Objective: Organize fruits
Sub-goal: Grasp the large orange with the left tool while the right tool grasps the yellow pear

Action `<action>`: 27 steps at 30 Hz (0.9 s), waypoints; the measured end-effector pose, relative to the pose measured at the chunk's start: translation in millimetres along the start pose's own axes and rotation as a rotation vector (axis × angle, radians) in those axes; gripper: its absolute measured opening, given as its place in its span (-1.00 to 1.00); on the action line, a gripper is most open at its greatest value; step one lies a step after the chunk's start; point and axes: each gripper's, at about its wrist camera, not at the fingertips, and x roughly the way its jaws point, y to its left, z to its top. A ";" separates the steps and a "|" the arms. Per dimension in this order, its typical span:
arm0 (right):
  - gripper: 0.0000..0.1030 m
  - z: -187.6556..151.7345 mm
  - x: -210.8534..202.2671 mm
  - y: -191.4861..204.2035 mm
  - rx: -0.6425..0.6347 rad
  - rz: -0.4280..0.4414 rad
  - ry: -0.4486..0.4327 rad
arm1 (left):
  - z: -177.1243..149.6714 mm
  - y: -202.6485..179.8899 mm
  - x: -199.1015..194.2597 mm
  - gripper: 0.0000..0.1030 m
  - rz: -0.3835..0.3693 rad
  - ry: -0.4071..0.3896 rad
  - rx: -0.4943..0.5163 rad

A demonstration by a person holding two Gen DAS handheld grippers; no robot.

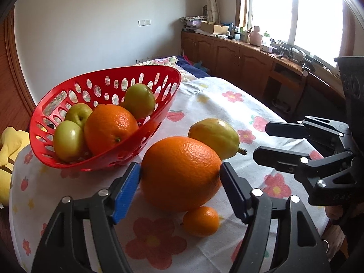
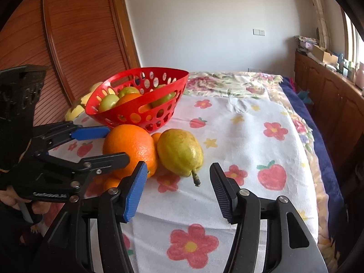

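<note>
A big orange (image 1: 182, 159) rests on the flowered cloth (image 1: 227, 104), and my left gripper (image 1: 179, 170) stands open with its blue pads (image 1: 127, 193) on either side of it, close to the peel. Behind the orange lies a yellow-green pear (image 1: 216, 136); a small mandarin (image 1: 201, 220) sits in front. The red perforated basket (image 1: 109, 77) holds an orange (image 1: 111, 125) and three green fruits. In the right wrist view my right gripper (image 2: 178, 167) is open and empty, its fingers just short of the pear (image 2: 179, 150). The left gripper (image 2: 117, 144) straddles the big orange (image 2: 129, 143), and a second mandarin (image 2: 156, 136) peeks out behind it.
A yellow soft thing (image 1: 9, 145) lies left of the basket (image 2: 145, 70). A slatted wooden door (image 2: 79, 34) stands behind it. Cluttered wooden cabinets (image 1: 238, 54) run under the window. The cloth (image 2: 250, 136) drops off at its right edge onto a blue blanket (image 2: 318, 147).
</note>
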 end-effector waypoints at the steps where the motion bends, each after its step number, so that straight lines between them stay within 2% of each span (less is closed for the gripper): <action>1: 0.14 0.3 0.5 -0.5 -0.001 0.000 0.002 | -0.4 0.2 0.7 0.44 -0.002 0.001 -0.004; 12: 0.16 -0.5 3.9 -3.3 0.006 -0.002 0.006 | -0.8 -1.0 19.1 0.72 0.008 0.026 0.006; 18: 0.16 -0.8 5.7 -4.8 0.008 -0.005 0.010 | -2.3 -1.1 22.8 0.75 0.019 0.019 0.009; 23: 0.16 1.0 6.4 -4.9 0.010 -0.001 0.006 | -4.4 -4.2 34.9 0.74 0.098 0.048 0.048; 27: 0.16 0.9 6.4 -4.8 0.008 -0.003 0.008 | -6.2 3.9 33.1 0.72 0.066 0.040 0.007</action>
